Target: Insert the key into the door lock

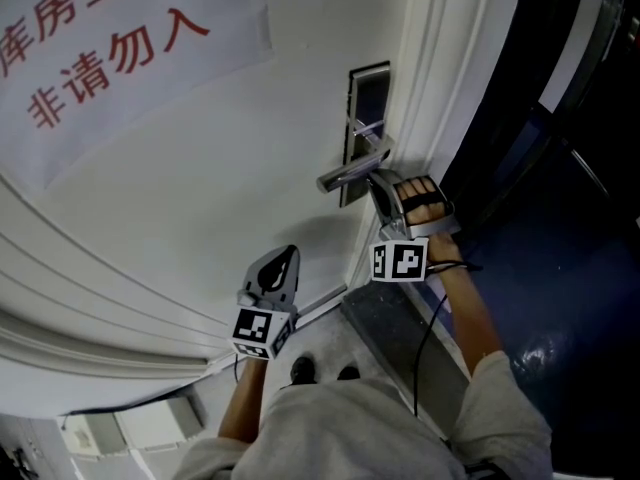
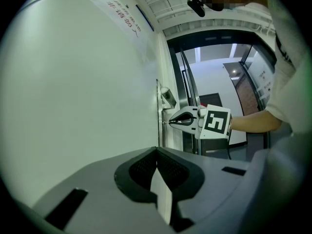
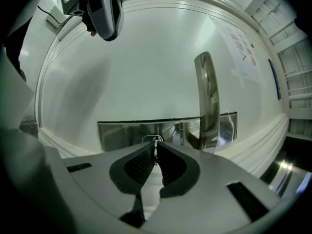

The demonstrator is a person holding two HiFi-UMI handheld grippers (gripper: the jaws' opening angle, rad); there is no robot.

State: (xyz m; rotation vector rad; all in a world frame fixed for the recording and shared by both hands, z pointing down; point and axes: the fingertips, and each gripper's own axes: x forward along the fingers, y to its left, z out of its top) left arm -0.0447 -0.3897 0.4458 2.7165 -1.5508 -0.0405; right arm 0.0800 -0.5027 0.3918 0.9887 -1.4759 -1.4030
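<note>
The right gripper (image 1: 377, 178) is held level at the far right, its jaws pinched shut on a thin key (image 3: 155, 149). The right hand (image 1: 421, 199) wraps round its handle, and the bare right forearm (image 1: 468, 313) runs back almost straight to a grey sleeve (image 1: 510, 418). The left gripper (image 1: 290, 254) hangs nearer and to the left, well apart from the right one. It is also level, with its jaws pressed together. The left forearm (image 1: 243, 398) runs back toward the body.

Thin metal key (image 3: 155, 149) edge-on, tip at silver lock plate (image 3: 122, 133)
</note>
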